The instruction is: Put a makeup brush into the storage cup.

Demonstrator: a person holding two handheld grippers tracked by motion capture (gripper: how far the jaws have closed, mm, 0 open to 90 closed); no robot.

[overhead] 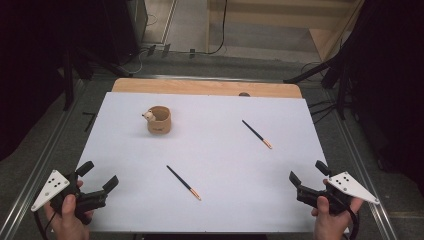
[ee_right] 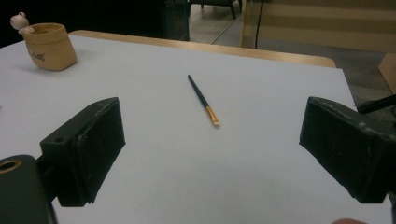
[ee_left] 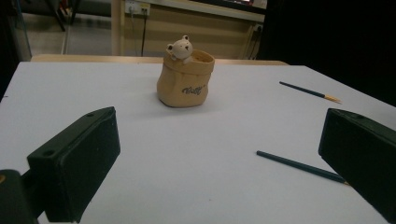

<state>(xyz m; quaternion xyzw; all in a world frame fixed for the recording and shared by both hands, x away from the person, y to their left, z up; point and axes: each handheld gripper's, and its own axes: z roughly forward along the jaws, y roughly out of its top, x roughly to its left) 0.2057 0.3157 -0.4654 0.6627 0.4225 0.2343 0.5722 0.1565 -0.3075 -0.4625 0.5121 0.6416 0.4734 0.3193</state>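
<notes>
A white-topped counter [overhead: 210,165] with a pale wooden strip along its far edge carries three things. Toward the far left stands a small tan ceramic pot shaped like a sack [overhead: 159,120], upright, with a little white bear figure [overhead: 148,115] peeking over its rim and dark lettering on its front; the left gripper view shows it straight ahead, beyond the jaws. Near the middle front lies a dark, slender brush with an orange tip [overhead: 183,182], flat and slanted, its tip pointing toward the near right. A second dark brush with an orange tip [overhead: 257,134] lies flat farther back on the right, slanted the same way, well apart from the first. The left gripper [overhead: 100,176] hovers at the near left corner, fingers spread wide and holding nothing. The right gripper [overhead: 308,172] sits at the near right corner, fingers likewise wide apart and empty, facing the second brush.
</notes>
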